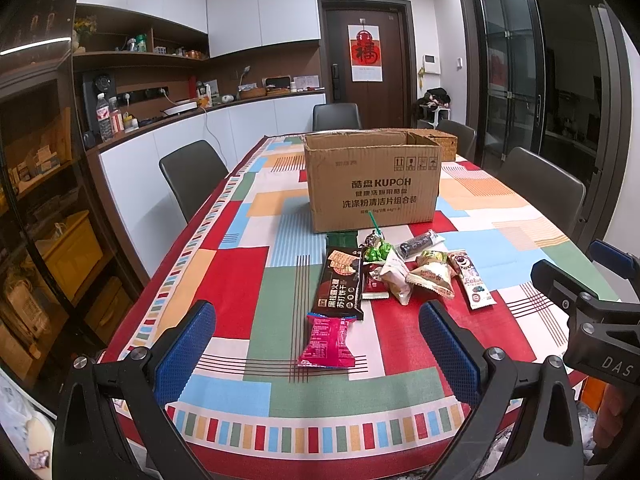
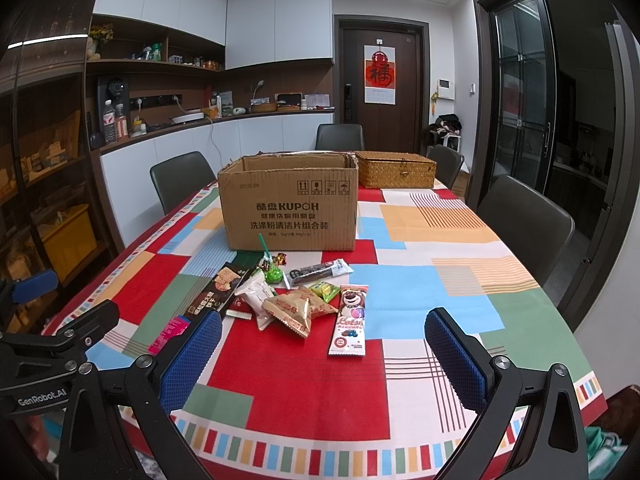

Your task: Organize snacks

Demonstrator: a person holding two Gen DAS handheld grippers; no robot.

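our left gripper (image 1: 316, 344) hovers low over the near desk (image 1: 240, 272) edge, jaws wide and empty, with the pink packet (image 1: 328, 342) lying on the cloth between them. our right gripper (image 2: 324, 350) hovers likewise, jaws wide, holding nothing, and the bear bar (image 2: 350, 320) lies ahead between them. the snacks lie in a loose pile mid-desk, just before the open box (image 1: 374, 184): the dark cracker pack (image 1: 342, 286), tan packets (image 2: 298, 310), a green candy (image 1: 374, 254). only the right view shows the wicker basket (image 2: 395, 170) whole, just beside the box's far right corner; in the left view the box hides most of it. only the left view shows the pink packet whole; in the right it is half hidden behind a finger (image 2: 192, 358). bare cloth spreads to the right of the pile and along the near edge; chairs (image 2: 528, 224) flank the sides.
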